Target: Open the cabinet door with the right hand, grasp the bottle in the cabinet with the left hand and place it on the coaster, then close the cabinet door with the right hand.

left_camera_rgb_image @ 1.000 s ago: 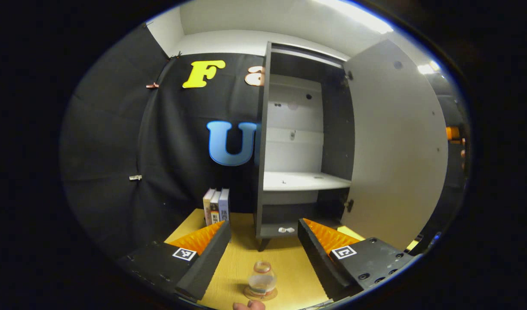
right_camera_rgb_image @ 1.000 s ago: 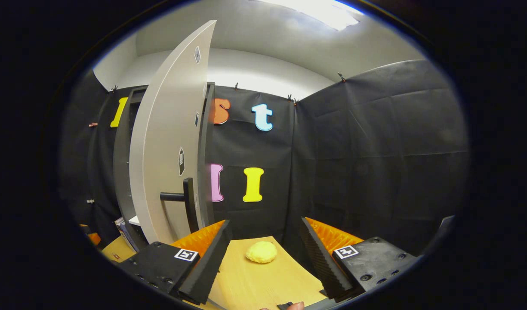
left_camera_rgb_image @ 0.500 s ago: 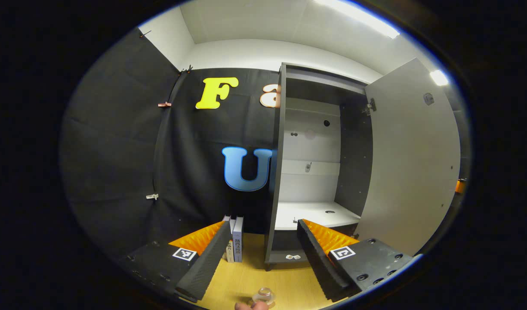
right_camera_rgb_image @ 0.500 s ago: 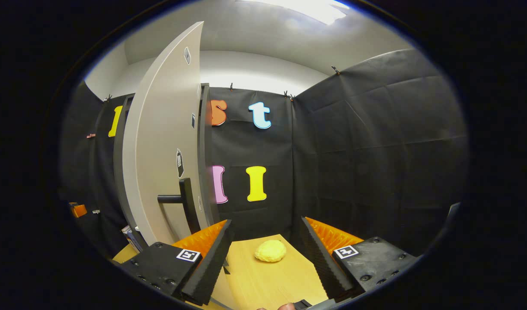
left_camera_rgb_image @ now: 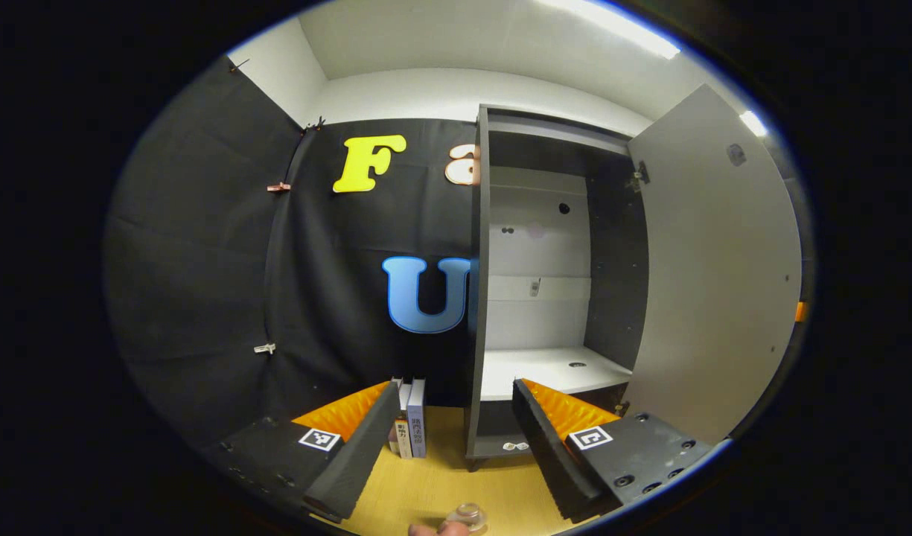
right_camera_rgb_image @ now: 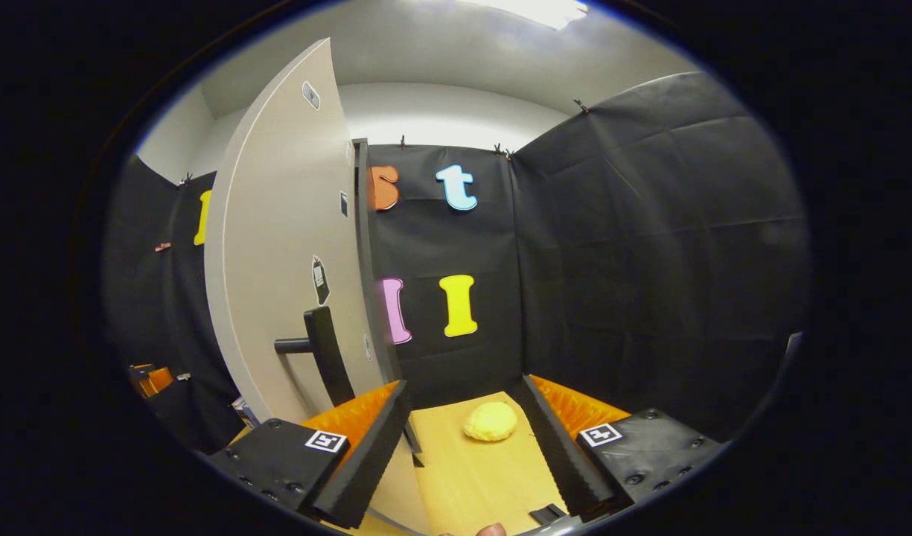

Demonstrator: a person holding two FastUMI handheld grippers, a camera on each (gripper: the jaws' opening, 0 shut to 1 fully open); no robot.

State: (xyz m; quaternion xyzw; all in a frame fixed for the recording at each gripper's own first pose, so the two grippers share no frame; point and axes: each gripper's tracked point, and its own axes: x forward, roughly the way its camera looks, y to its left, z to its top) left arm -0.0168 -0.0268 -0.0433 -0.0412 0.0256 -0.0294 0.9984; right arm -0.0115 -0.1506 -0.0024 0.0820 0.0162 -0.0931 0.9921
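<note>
The dark cabinet (left_camera_rgb_image: 485,298) stands with its grey door (left_camera_rgb_image: 716,275) swung wide to the right; its white shelf (left_camera_rgb_image: 545,368) is bare. The clear bottle (left_camera_rgb_image: 467,514) peeks in at the bottom edge of the left gripper view, on the wooden table, below my open left gripper (left_camera_rgb_image: 456,435); whatever it stands on is hidden. In the right gripper view the door (right_camera_rgb_image: 277,260) fills the left side with its black handle (right_camera_rgb_image: 318,353) just left of my open right gripper (right_camera_rgb_image: 463,439), which holds nothing.
A few books (left_camera_rgb_image: 409,424) stand against the cabinet's left side. A yellow lumpy object (right_camera_rgb_image: 490,421) lies on the table (right_camera_rgb_image: 470,476) beyond the right gripper's fingers. Black cloth walls close in the booth on all sides.
The left gripper has pulled back and tilted up, so the bottle slid to the bottom edge of its view. The right gripper has drifted closer to the door handle.
</note>
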